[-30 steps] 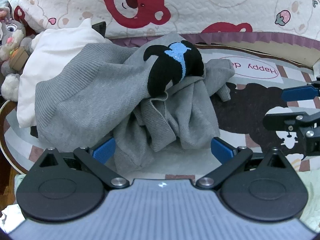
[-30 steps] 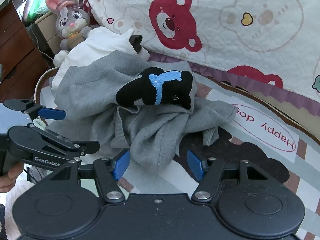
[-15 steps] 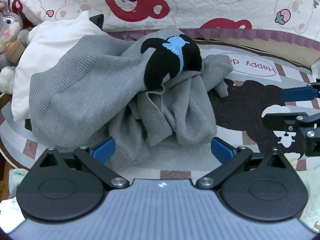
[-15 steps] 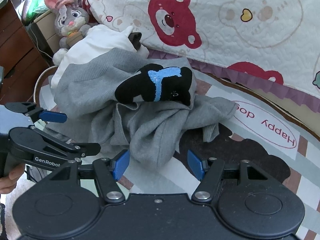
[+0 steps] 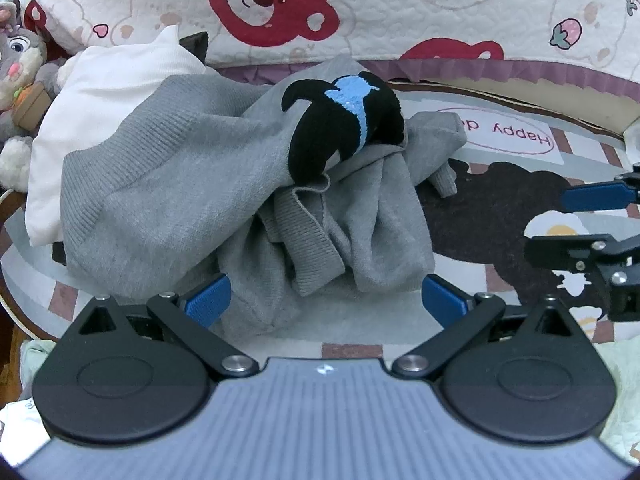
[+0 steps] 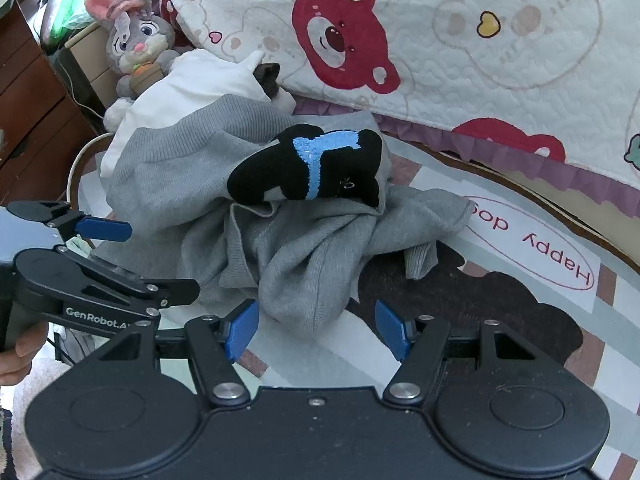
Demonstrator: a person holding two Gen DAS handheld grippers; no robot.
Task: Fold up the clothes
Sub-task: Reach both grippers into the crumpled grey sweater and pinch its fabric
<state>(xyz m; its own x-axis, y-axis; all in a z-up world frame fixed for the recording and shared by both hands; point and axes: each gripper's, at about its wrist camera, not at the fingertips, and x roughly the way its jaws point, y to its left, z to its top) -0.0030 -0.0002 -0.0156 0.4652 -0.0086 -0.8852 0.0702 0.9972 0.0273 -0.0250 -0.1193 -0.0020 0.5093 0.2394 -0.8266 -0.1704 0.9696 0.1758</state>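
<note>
Grey sweater (image 5: 192,184) crumpled, lying just ahead of both jaw pairs. L gripper (image 5: 326,300) & R gripper (image 6: 316,330) spread wide, empty. Knit looks soft, floppy, light; grab ribbed hem (image 5: 316,248) nearest L jaws.

The sweater (image 5: 192,200) lies in a heap in the middle, on the mat (image 5: 500,216). A pillow (image 5: 104,92) sits behind it at upper left. The toy bunny (image 6: 136,48) is left of the pillow, and the quilt (image 5: 400,8) runs along the top.
</note>
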